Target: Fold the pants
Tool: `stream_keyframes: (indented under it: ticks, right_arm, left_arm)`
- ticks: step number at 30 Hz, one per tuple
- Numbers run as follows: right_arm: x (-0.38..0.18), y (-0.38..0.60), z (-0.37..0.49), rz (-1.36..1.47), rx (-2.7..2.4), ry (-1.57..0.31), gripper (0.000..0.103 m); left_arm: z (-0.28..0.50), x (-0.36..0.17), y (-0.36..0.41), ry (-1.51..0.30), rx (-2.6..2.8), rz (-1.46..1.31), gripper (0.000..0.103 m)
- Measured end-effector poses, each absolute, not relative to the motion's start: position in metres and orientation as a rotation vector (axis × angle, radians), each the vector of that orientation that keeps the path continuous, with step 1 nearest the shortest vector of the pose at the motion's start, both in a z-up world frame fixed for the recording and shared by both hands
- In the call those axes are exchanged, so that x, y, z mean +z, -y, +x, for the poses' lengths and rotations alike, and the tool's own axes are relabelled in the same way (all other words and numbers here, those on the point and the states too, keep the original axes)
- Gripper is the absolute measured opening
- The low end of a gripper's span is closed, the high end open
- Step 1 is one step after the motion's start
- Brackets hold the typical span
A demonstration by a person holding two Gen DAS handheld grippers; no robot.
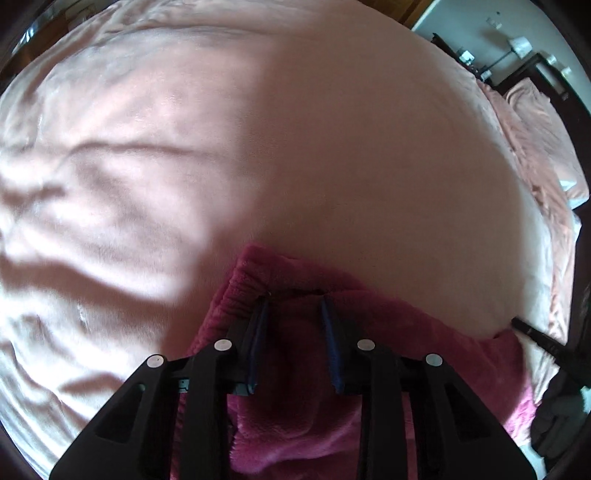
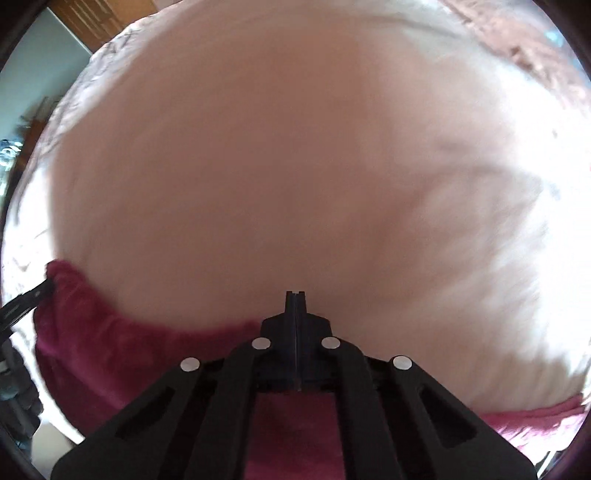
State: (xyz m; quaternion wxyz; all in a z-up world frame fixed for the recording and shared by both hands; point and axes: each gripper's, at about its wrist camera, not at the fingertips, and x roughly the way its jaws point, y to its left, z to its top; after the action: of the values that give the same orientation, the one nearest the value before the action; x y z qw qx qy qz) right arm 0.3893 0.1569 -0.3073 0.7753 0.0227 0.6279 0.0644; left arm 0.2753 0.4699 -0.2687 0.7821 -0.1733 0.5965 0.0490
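Note:
Dark magenta fleece pants lie on a pink bedsheet, at the bottom of both views. My left gripper points down at the ribbed waistband corner, its blue pads shut on a thick bunch of the fleece. In the right wrist view the pants run from the left edge and pass under my right gripper. Its fingers are pressed together, the tips over the sheet just past the pants' edge, with nothing visible between them. The left gripper shows at the pants' far-left corner.
Pink pillows and a dark headboard sit at the right of the bed, with a lamp on a stand behind. Dark clothing hangs off the bed's right edge. A wooden door stands beyond the bed.

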Motion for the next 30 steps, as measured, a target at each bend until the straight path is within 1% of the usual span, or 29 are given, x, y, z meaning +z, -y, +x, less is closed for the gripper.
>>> stream_keyframes:
  ticks: [3, 5, 7, 8, 9, 11, 17, 19, 21, 25, 29, 30]
  right_arm:
    - [-0.299, -0.154, 0.391, 0.096, 0.157, -1.339, 0.000]
    - [-0.289, -0.148, 0.382, 0.144, 0.174, -1.323, 0.006]
    - [-0.284, -0.144, 0.369, 0.178, 0.180, -1.317, 0.034]
    - [-0.282, -0.143, 0.360, 0.188, 0.181, -1.309, 0.039]
    - [-0.279, -0.146, 0.350, 0.196, 0.185, -1.301, 0.041]
    - [-0.280, -0.141, 0.328, 0.213, 0.184, -1.307, 0.041]
    - [-0.291, -0.118, 0.273, 0.231, 0.106, -1.330, 0.041]
    - [-0.296, -0.107, 0.260, 0.223, 0.072, -1.336, 0.041]
    - [-0.300, -0.091, 0.253, 0.238, 0.041, -1.331, 0.041]
    - [-0.296, -0.049, 0.239, 0.278, -0.026, -1.306, 0.041]
    - [-0.287, 0.003, 0.213, 0.322, -0.095, -1.272, 0.042]
    - [-0.288, 0.022, 0.204, 0.345, -0.127, -1.271, 0.046]
  left_arm:
    - [0.270, -0.265, -0.467, -1.277, 0.104, -0.344, 0.030]
    - [0.268, -0.263, -0.468, -1.272, 0.101, -0.370, 0.030]
    - [0.267, -0.260, -0.468, -1.272, 0.102, -0.394, 0.030]
    - [0.265, -0.255, -0.466, -1.267, 0.100, -0.404, 0.031]
    - [0.266, -0.252, -0.465, -1.261, 0.098, -0.404, 0.032]
    - [0.261, -0.241, -0.459, -1.252, 0.090, -0.377, 0.036]
    - [0.234, -0.216, -0.412, -1.236, 0.040, -0.207, 0.037]
    - [0.225, -0.220, -0.397, -1.252, 0.011, -0.168, 0.040]
    - [0.218, -0.234, -0.377, -1.297, -0.032, -0.107, 0.044]
    - [0.205, -0.266, -0.354, -1.383, 0.008, 0.047, 0.045]
    - [0.191, -0.253, -0.340, -1.351, 0.011, 0.020, 0.045]
    - [0.188, -0.249, -0.332, -1.342, 0.010, 0.030, 0.045]
